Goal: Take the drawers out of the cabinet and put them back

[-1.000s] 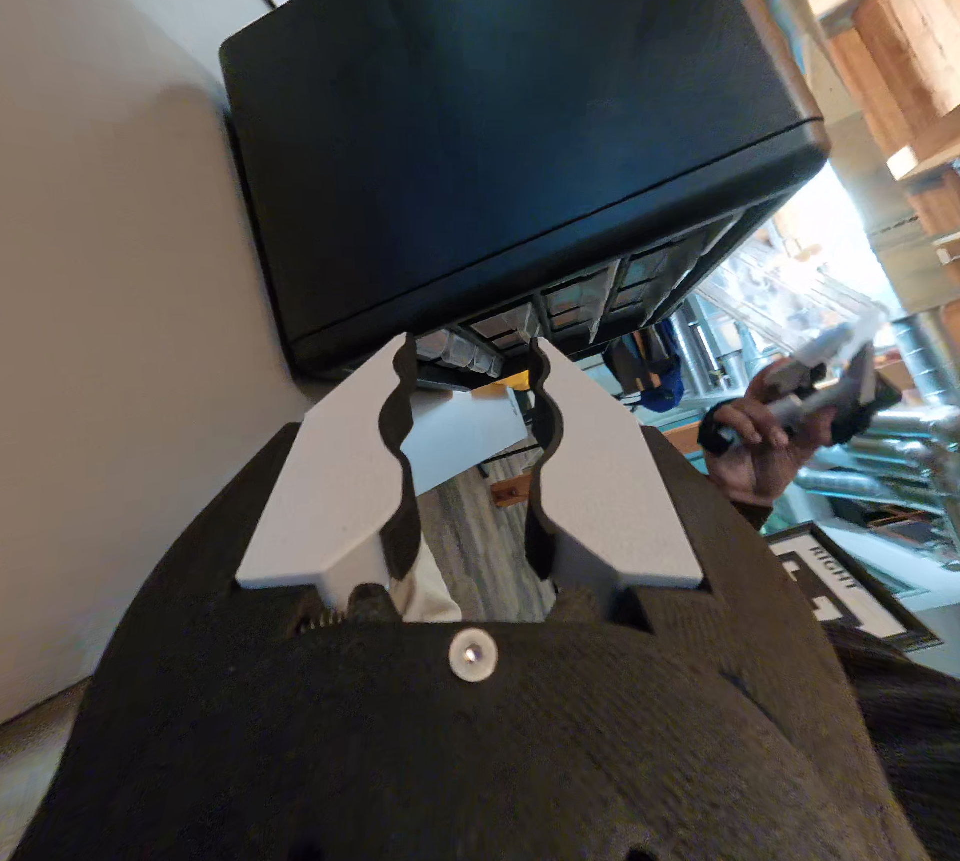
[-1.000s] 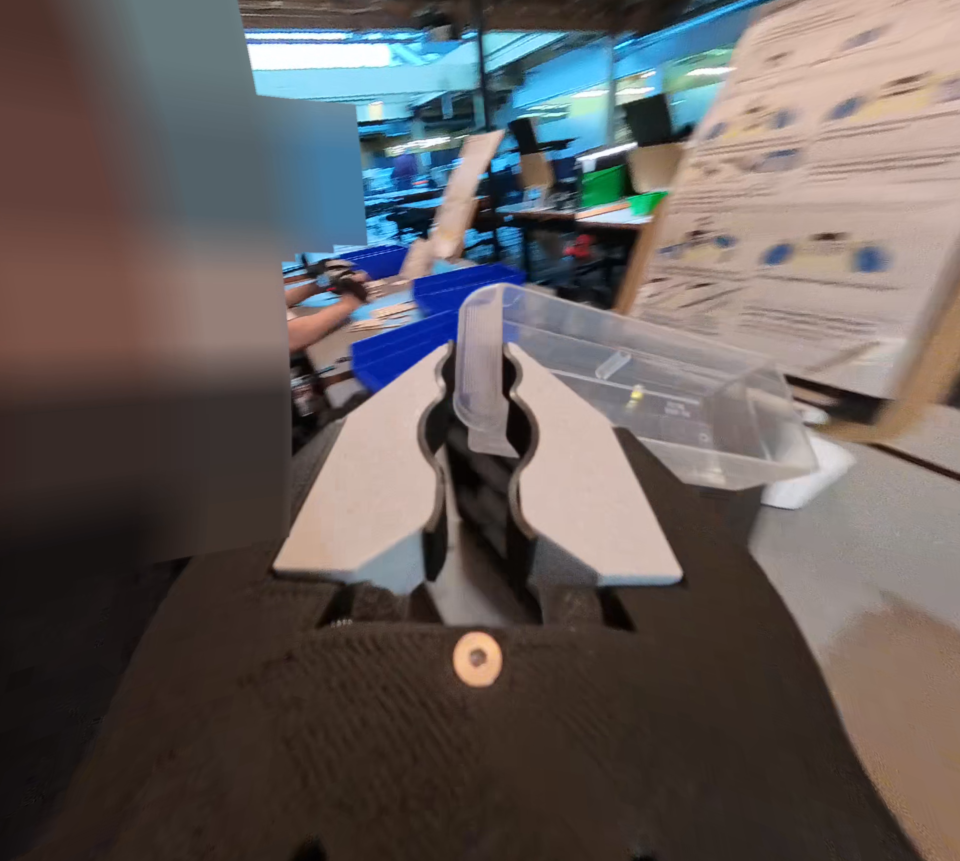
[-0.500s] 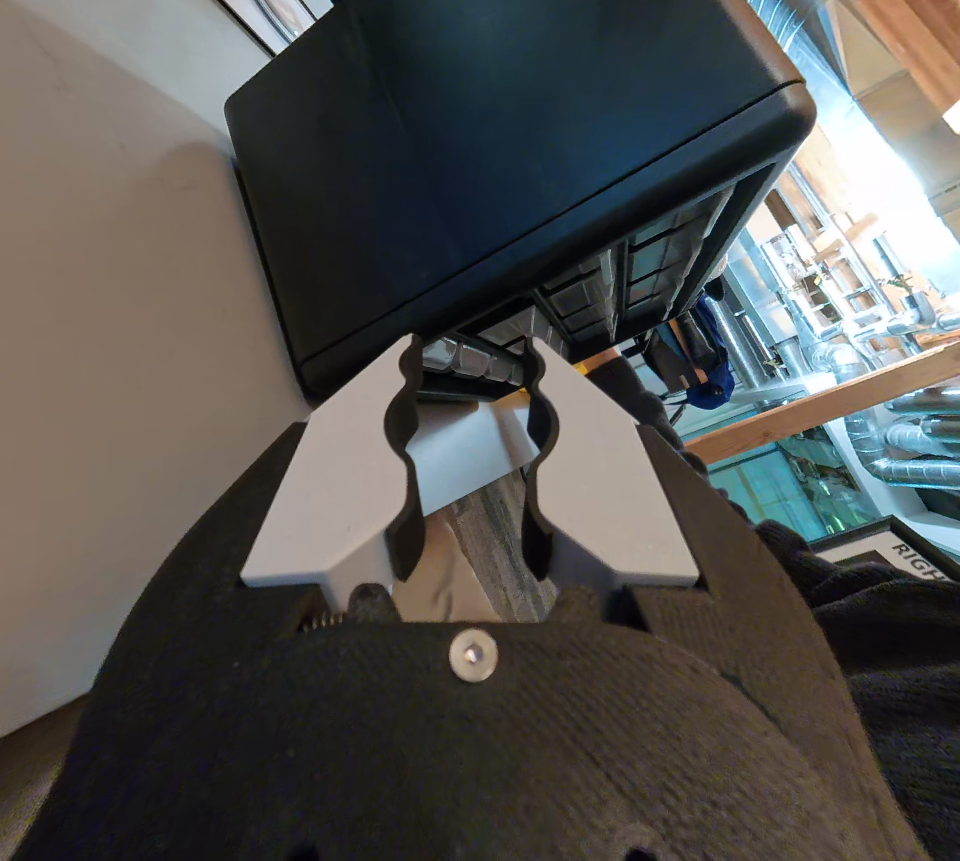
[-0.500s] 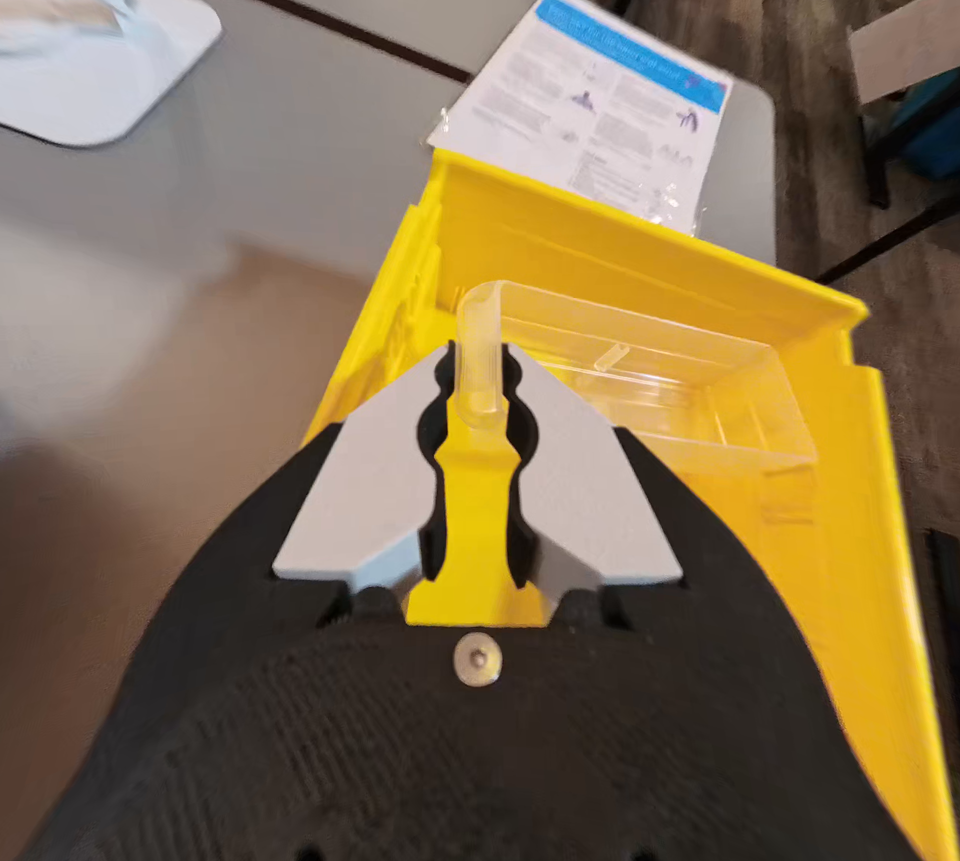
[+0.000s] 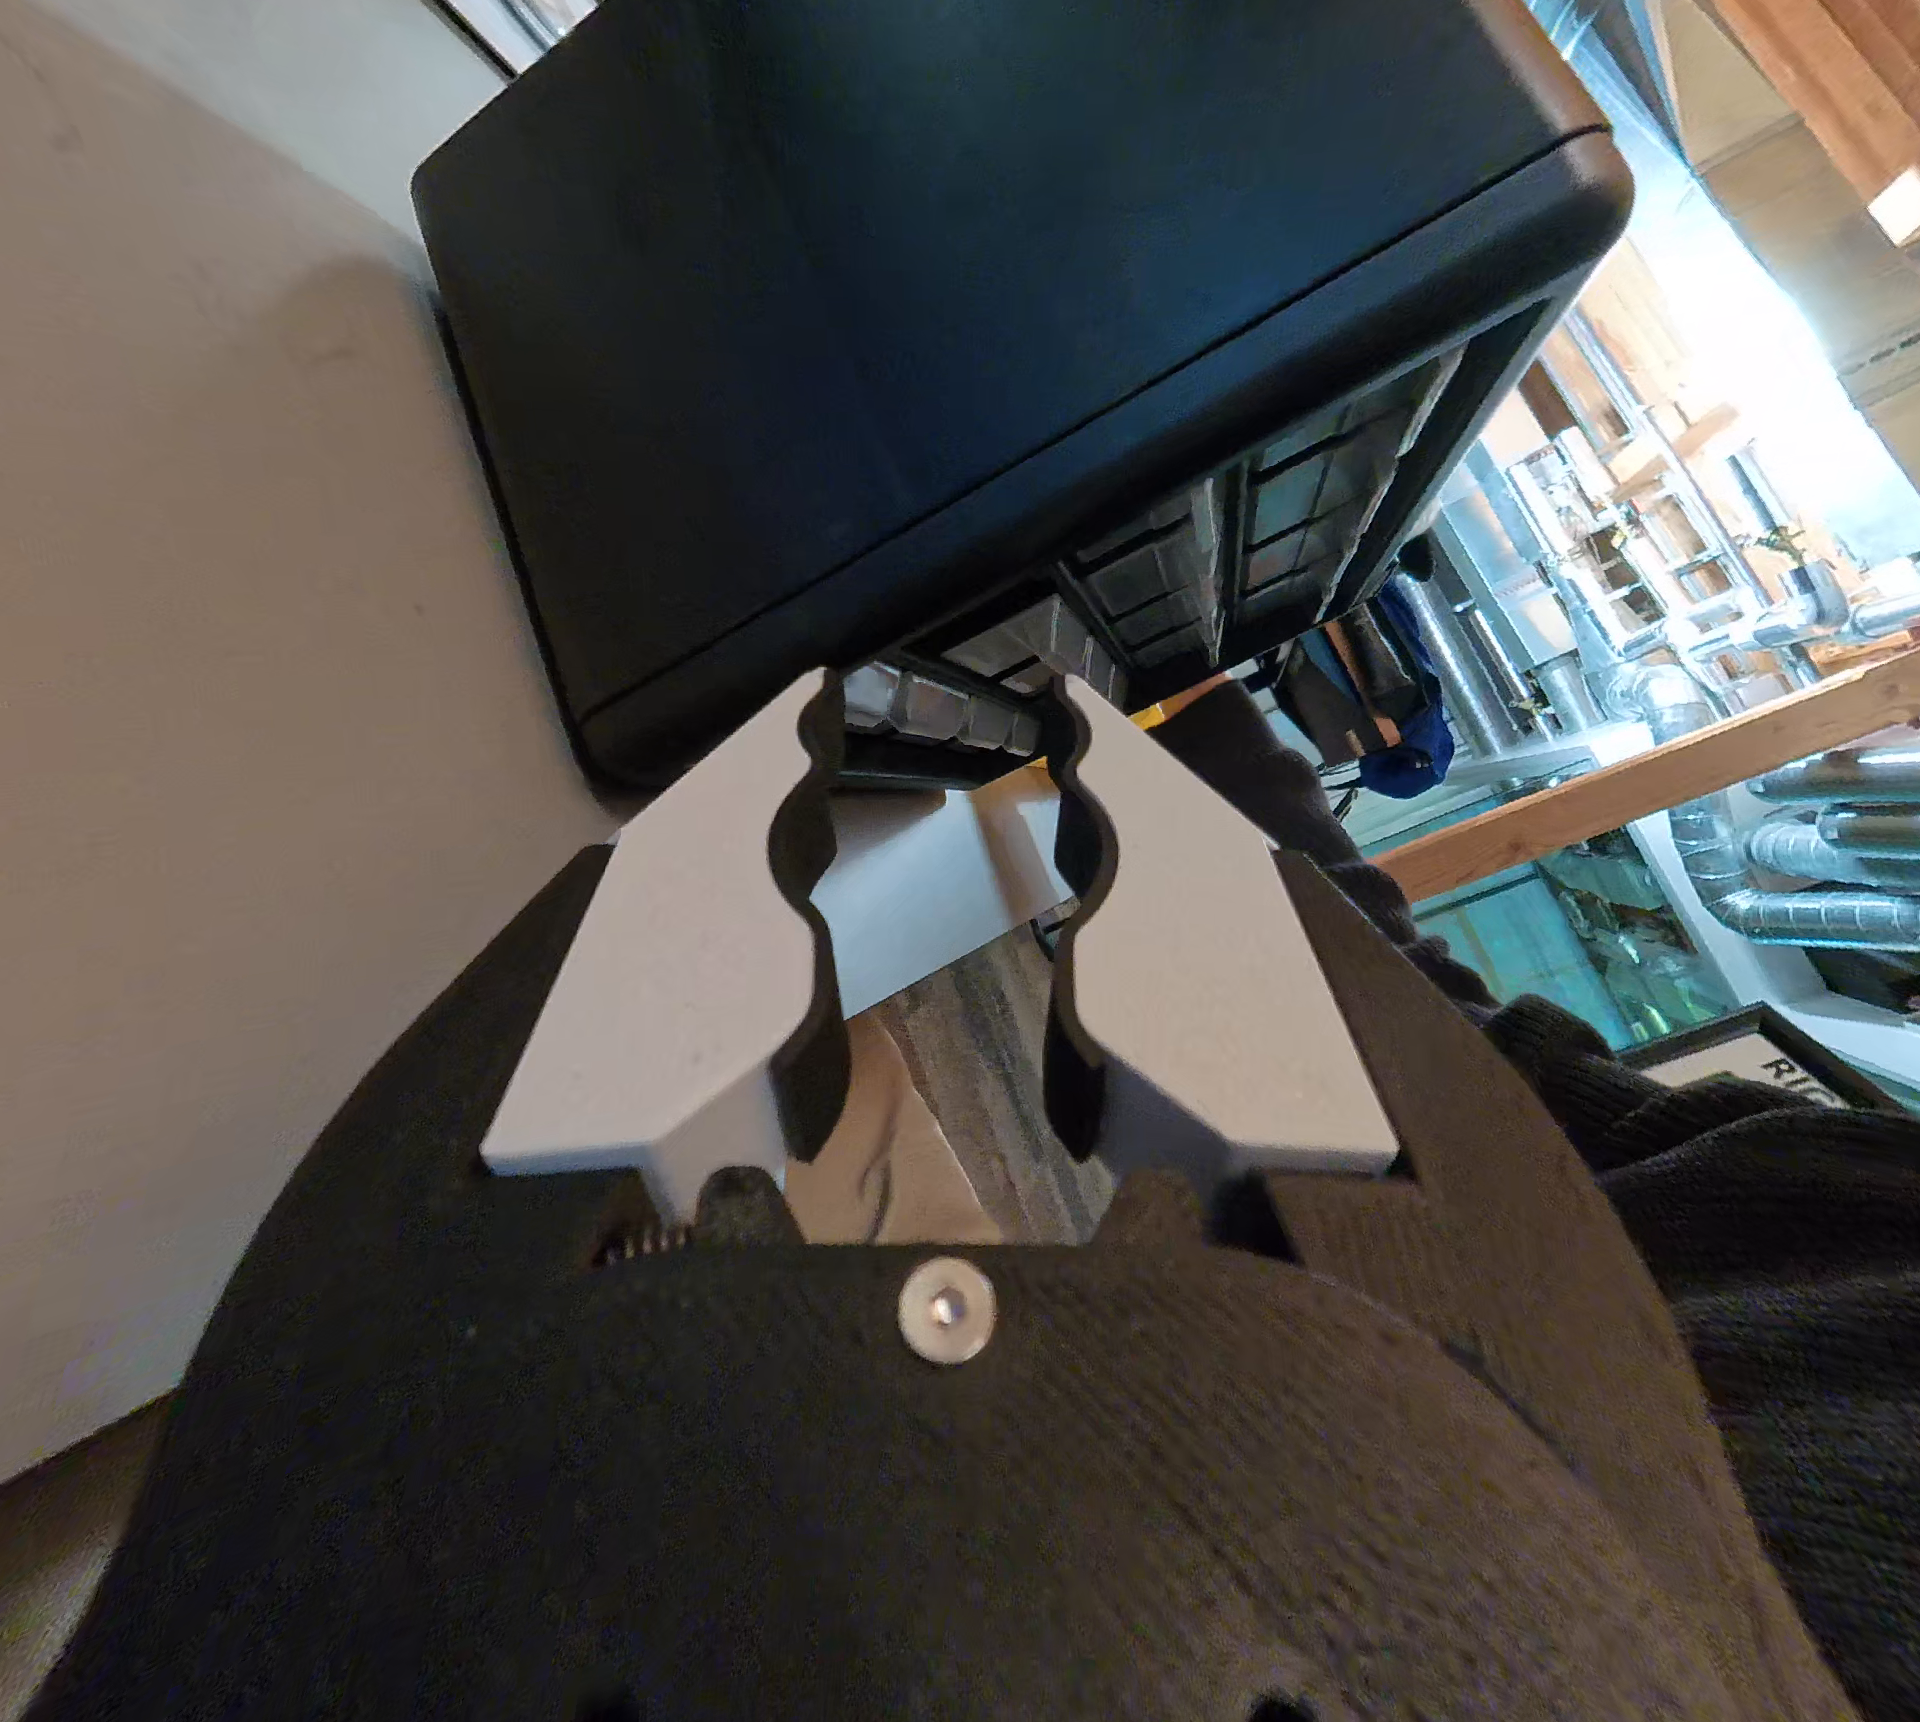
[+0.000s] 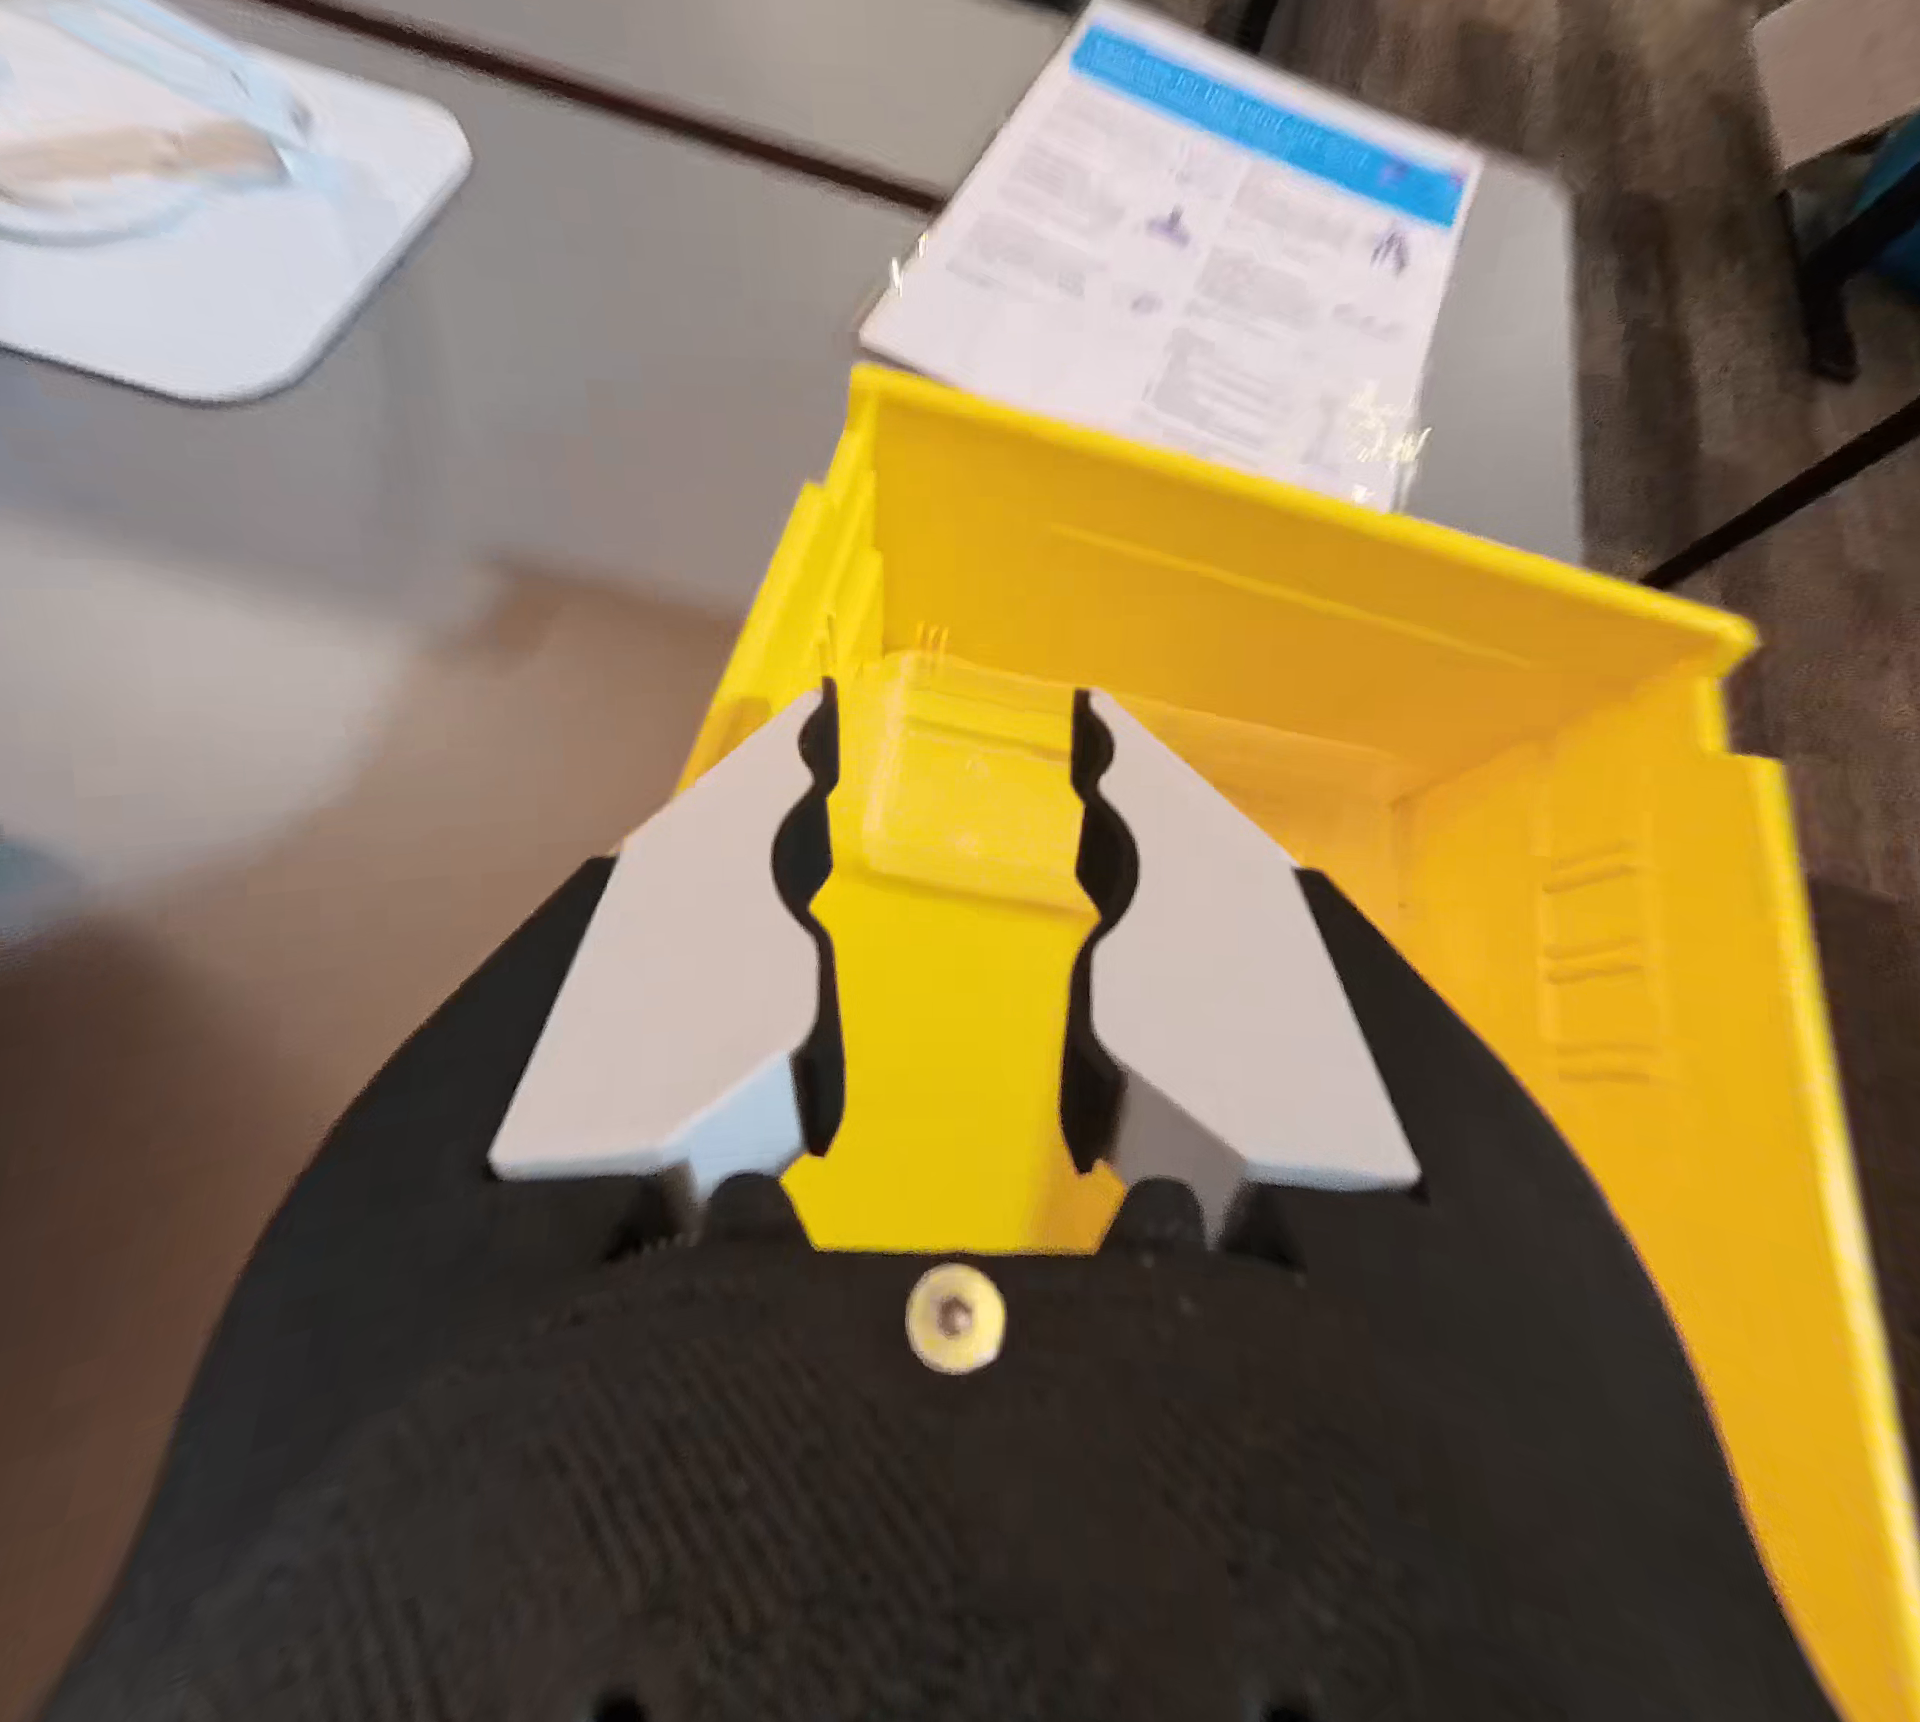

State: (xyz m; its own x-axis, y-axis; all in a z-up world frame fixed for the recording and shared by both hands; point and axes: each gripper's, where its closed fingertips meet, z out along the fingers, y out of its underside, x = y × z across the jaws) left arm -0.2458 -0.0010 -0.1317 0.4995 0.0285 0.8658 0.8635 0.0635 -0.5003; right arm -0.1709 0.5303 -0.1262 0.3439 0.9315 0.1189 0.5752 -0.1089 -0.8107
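Since half a second ago, we see that our right gripper (image 6: 951, 706) has let go of the clear drawer (image 6: 961, 779): its 2 grey fingers (image 6: 686, 934), which then pinched the drawer's front tab, now stand apart with nothing between them. The drawer, see-through and blurred, lies loose on the floor of the yellow bin (image 6: 1299, 592), just beyond the fingertips and near the bin's left wall. The bin sits on a grey table (image 6: 582, 342), with its far wall just beside a white printed sheet with a blue band (image 6: 1195, 238). A pale blue-white mat (image 6: 208, 259) lies farther left on the same table. The right wrist view is smeared by motion, so we cannot tell whether the drawer lies flat. In the left wrist view, little has shifted: our left gripper (image 5: 940, 701) points at the lower front corner of the black cabinet (image 5: 935, 238), its fingers parted at a middling width and holding nothing. The cabinet stands on a pale surface (image 5: 208, 633), and its front shows rows of small clear drawers (image 5: 1288, 509) still seated in their slots. A dark knitted sleeve (image 5: 1714, 1257) fills the lower right of that view.
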